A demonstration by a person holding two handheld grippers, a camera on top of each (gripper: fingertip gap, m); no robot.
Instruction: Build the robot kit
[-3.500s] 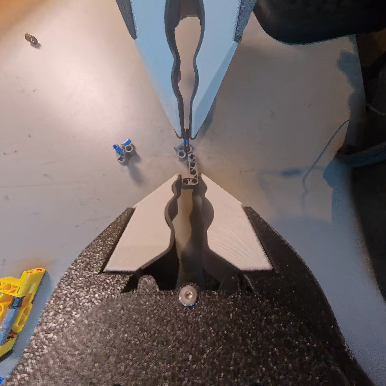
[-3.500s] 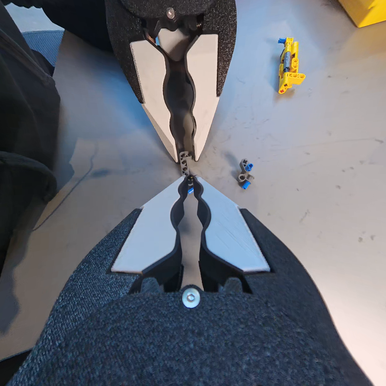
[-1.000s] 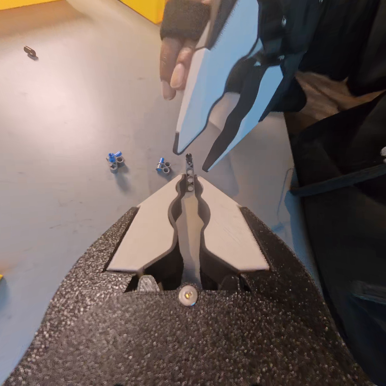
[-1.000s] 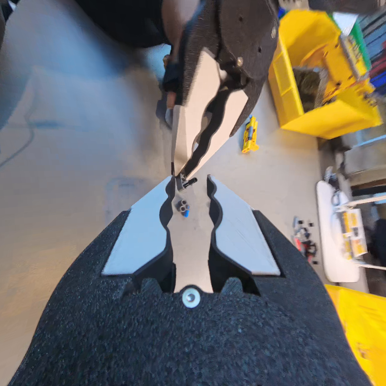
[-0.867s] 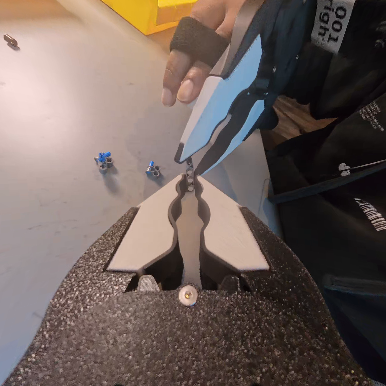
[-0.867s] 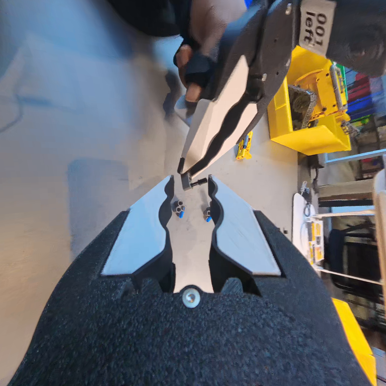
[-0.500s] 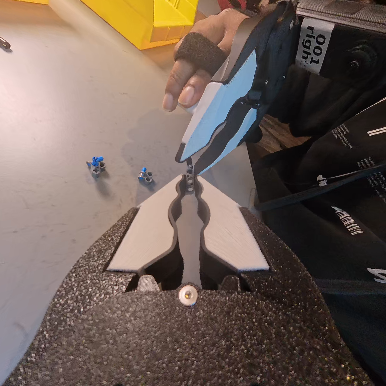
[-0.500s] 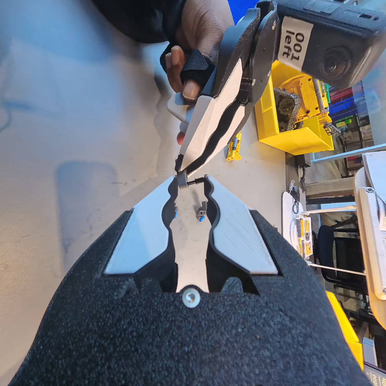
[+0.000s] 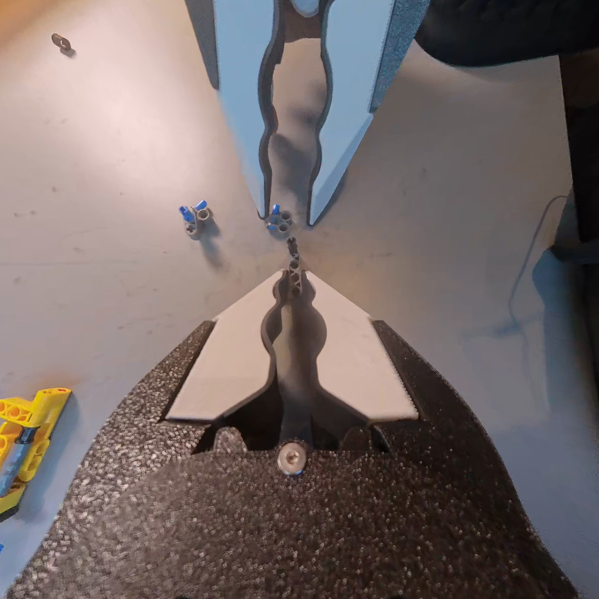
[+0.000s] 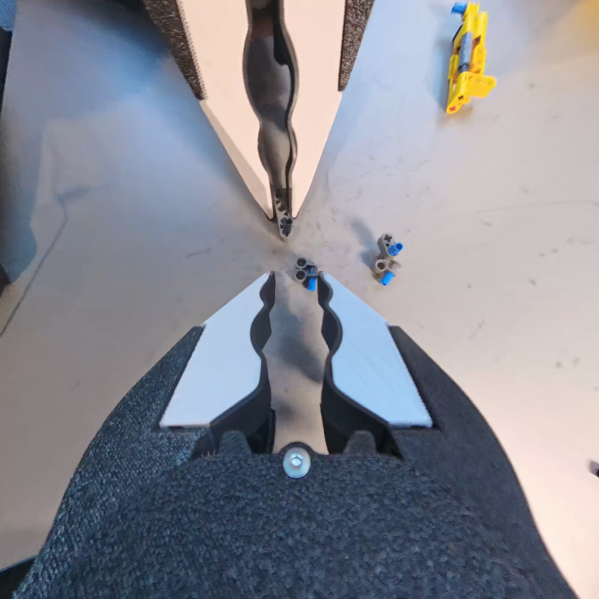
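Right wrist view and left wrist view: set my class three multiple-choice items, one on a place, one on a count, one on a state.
1. Where is the one-pin grey connector?
A. on the table at the right gripper tips
B. clamped in the left gripper
C. stacked on another part

2. How many blue pins does the other grey connector carry?
A. none
B. two
C. five

3. The left gripper is:
A. open, empty
B. shut on the grey beam
C. out of view

Answers: 1 A, it lies flat between the spread tips. 2 B, two blue stubs show. 3 B, its tips pinch the beam.
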